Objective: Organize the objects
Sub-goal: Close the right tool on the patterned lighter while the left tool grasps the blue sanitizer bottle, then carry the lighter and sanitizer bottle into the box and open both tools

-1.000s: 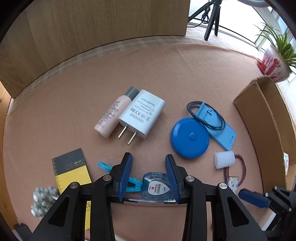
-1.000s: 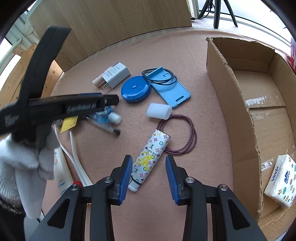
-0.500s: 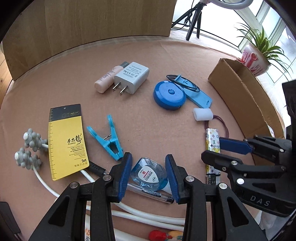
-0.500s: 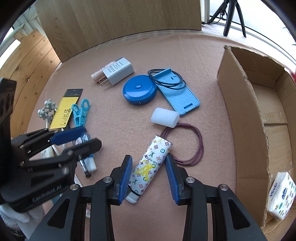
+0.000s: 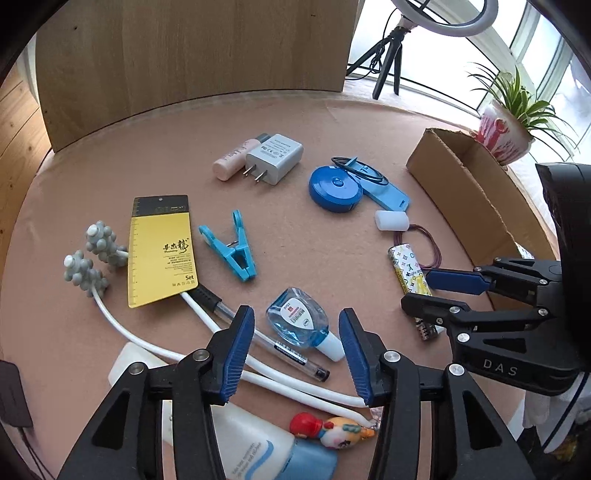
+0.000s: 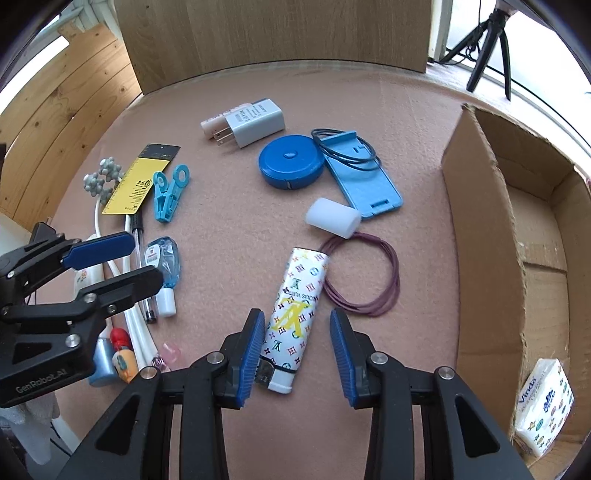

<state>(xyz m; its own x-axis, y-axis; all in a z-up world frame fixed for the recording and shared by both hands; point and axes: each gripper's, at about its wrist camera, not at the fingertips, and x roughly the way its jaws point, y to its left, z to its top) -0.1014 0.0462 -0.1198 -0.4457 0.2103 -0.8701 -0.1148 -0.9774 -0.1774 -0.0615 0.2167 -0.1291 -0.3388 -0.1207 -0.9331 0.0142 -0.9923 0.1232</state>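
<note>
Blue-padded tongs of the left gripper (image 5: pixel 297 352) sit nearest in the left wrist view, spread apart with nothing between them. Just past their tips a small clear-blue bottle (image 5: pixel 300 322) with a white cap lies on the pink table mat (image 5: pixel 155 155), resting across a clear pen (image 5: pixel 258 338) and beside a white cord (image 5: pixel 236 369). Under the fingers lie a white tube (image 5: pixel 236 439) and a small toy figure (image 5: pixel 334 430).

In the right wrist view the right gripper (image 6: pixel 297 352) is also spread wide. A patterned white tube (image 6: pixel 295 306) lies lengthwise with its lower end between the two pads; whether either pad touches it cannot be told. Beside the tube's far end lies a loop of purple cord (image 6: pixel 369 273), and a white foam cylinder (image 6: pixel 334 218) just beyond.

Further out to the left sit a blue clothes peg (image 6: pixel 168 195), a yellow and black card (image 6: pixel 138 182) and grey knobbly massager heads (image 6: pixel 101 177). Past the middle are a round blue tape measure (image 6: pixel 290 166) and a blue phone stand (image 6: pixel 360 184) with a black cable coil (image 6: pixel 347 153) on it. Farthest are a white plug adapter (image 6: pixel 255 122) touching a small pink bottle (image 6: pixel 218 120).

On the right stands an open cardboard box (image 6: pixel 480 206), holding a pack of tissues (image 6: pixel 543 404) in its near corner. Wooden panels (image 6: pixel 273 33) close off the back.
</note>
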